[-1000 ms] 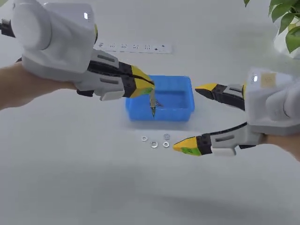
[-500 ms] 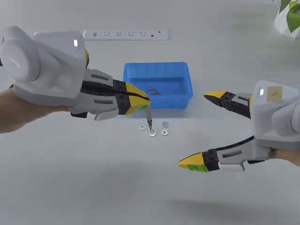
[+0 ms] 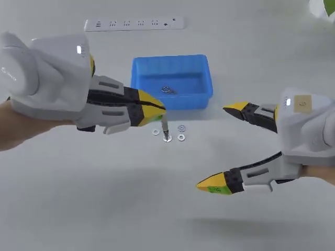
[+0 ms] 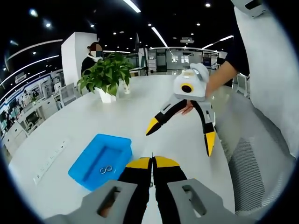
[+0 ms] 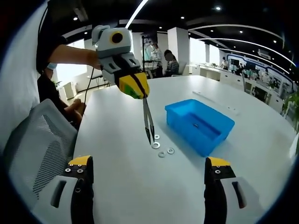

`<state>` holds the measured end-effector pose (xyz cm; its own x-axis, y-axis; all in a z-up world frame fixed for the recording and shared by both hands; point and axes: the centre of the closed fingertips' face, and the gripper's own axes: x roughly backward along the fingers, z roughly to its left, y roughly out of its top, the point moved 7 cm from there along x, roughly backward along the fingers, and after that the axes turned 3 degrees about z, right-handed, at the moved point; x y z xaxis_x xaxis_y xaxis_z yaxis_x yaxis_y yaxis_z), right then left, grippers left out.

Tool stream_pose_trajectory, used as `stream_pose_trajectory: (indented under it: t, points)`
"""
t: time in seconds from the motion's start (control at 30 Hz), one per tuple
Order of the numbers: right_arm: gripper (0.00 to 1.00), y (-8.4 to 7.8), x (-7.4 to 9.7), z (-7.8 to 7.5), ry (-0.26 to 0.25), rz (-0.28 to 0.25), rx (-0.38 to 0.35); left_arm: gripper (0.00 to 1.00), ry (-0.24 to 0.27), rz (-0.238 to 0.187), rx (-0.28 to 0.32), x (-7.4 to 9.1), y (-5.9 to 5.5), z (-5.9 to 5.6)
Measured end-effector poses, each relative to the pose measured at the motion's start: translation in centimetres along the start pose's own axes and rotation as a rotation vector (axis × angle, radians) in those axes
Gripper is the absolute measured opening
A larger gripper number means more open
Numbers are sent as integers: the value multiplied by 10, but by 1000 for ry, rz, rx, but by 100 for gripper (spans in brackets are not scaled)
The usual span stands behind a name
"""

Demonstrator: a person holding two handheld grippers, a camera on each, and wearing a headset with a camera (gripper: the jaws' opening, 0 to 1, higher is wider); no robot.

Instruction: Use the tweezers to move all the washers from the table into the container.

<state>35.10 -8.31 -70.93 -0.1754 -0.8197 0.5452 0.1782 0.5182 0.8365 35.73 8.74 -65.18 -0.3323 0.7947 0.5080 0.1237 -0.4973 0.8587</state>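
My left gripper's [image 3: 159, 111] jaws are pressed together on the top end of the tweezers [image 3: 165, 128], which hang from the yellow tips down to the table [image 3: 104, 204]. My right gripper's [image 3: 217, 147] jaws are spread wide with nothing between them.

The near wall of the blue container [image 3: 172, 102] runs just beyond the left jaw tips, and this is the closest edge to that gripper. A stretch of bare white tabletop separates the two grippers, and more of it lies on my side of both. In the right gripper view the table's rim curves past the outside of the left-hand jaw, with a mesh chair [image 5: 32, 140] beyond it. A power strip [image 3: 135, 23] lies well beyond the container, far from either pair of jaws.

Four washers [image 3: 181, 137] sit in a tight cluster directly under the left jaw tips, just short of the container's near wall. The tweezer points come down at the washer in the middle of that cluster. I cannot tell whether they are touching it or have closed on it. Seen from the right jaws, the cluster lies straight ahead, centred in the gap and well past the tips. The container lies beyond it, toward the right-hand jaw. Two more washers [image 3: 167, 90] lie inside the container.
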Motion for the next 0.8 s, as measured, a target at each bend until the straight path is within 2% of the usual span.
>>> stream_pose_trajectory:
  t: [0.2, 0.27, 0.43, 0.8]
  points:
    - [99, -3, -1, 2, 4, 17, 9, 4, -13, 20, -12, -7, -5, -1]
    - [99, -3, -1, 4, 4, 17, 13, 4, -18, 29, -33, -9, -6, -2]
    - [99, -1, -4, 10, 19, 22, 23, 4, -25, 22, -24, -9, -6, -3]
    - [98, 13, -24, 14, 82, 14, 68, 4, -25, 38, -49, -7, -4, -3]
